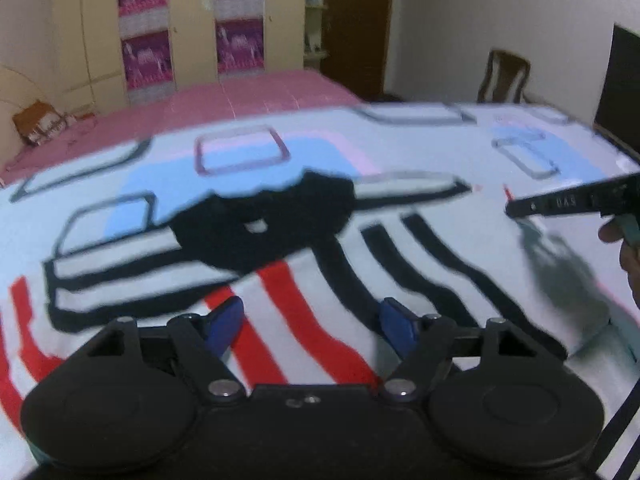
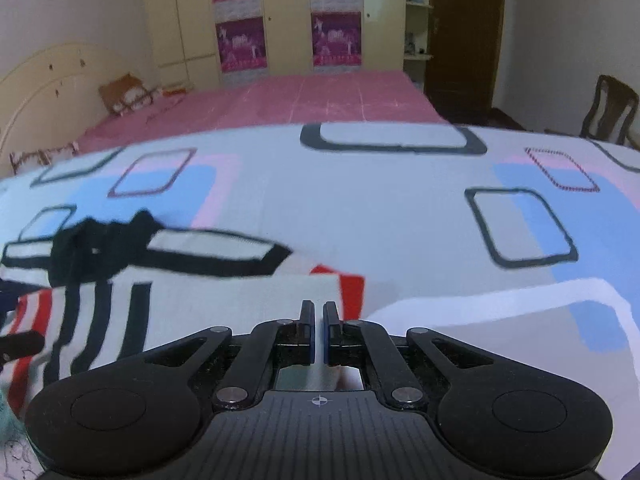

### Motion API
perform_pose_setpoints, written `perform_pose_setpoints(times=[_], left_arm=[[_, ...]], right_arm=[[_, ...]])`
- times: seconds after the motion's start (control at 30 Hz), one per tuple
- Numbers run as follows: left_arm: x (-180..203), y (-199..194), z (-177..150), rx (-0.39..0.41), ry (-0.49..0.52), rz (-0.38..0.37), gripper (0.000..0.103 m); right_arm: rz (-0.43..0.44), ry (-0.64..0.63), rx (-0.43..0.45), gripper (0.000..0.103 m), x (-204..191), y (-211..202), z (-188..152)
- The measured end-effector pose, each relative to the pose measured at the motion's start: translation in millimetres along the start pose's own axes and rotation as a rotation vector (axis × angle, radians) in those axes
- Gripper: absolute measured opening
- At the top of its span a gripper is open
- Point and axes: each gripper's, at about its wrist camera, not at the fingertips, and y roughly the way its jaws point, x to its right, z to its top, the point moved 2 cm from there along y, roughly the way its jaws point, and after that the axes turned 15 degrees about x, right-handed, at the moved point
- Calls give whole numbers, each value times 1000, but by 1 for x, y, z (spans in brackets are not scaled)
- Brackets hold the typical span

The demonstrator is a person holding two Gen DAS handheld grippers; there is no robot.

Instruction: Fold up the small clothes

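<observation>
Shirt flat on sheet, both grippers low

Shirt [image 1: 304, 288], one only, lying spread on patterned sheet [image 2: 360, 208]. White body, black collar [image 1: 264, 224], red stripes toward left side, black stripes toward right; both sleeves edged black. Blurred in left wrist view. Small white tag visible inside collar.

Left gripper [image 1: 310, 326]: fingers spread wide, blue pads showing, nothing between them. Positioned over lower middle of shirt, above red stripes; contact with cloth impossible to tell.

Right gripper [image 2: 319, 332]: fingers drawn nearly together, thin slit between. White cloth of shirt edge right at the tips and showing beneath them, with a red patch just beside; whether cloth is pinched cannot be told. Same gripper seen from left wrist view as dark bar at right edge, beyond shirt's black-striped side, shadow below it.

Background: one pink bed [image 2: 280, 104] behind sheet, one wardrobe [image 2: 280, 16] with four purple posters [image 2: 335, 38], one wooden chair [image 2: 610, 110] at right, one dark door [image 2: 460, 32].
</observation>
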Motion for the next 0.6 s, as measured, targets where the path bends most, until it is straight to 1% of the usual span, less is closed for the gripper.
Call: perform_pose_setpoints(times=[0.03, 0.07, 0.1, 0.33, 0.4, 0.43, 0.53, 0.6], left_arm=[[1, 3, -3, -12, 2, 3, 76], [1, 2, -4, -7, 1, 2, 77], [0, 2, -4, -9, -3, 0, 77], [-3, -5, -4, -17, 3, 1, 77], [-5, -11, -5, -19, 0, 1, 77], [-5, -13, -7, -26, 4, 2, 77], [-8, -21, -12, -34, 2, 9, 77], [-11, -31, -12, -20, -9, 11, 77]], right_arm=[[-2, 3, -6, 1, -1, 3, -3], [-4, 1, -6, 2, -1, 4, -5], [-2, -2, -4, 4, -2, 4, -5], [-8, -30, -28, 6, -8, -6, -5], [-4, -35, -34, 15, -12, -15, -7], [-3, -32, -42, 24, -13, -20, -10], [-12, -42, -63, 25, -17, -36, -23], [-12, -39, -39, 25, -20, -60, -27]])
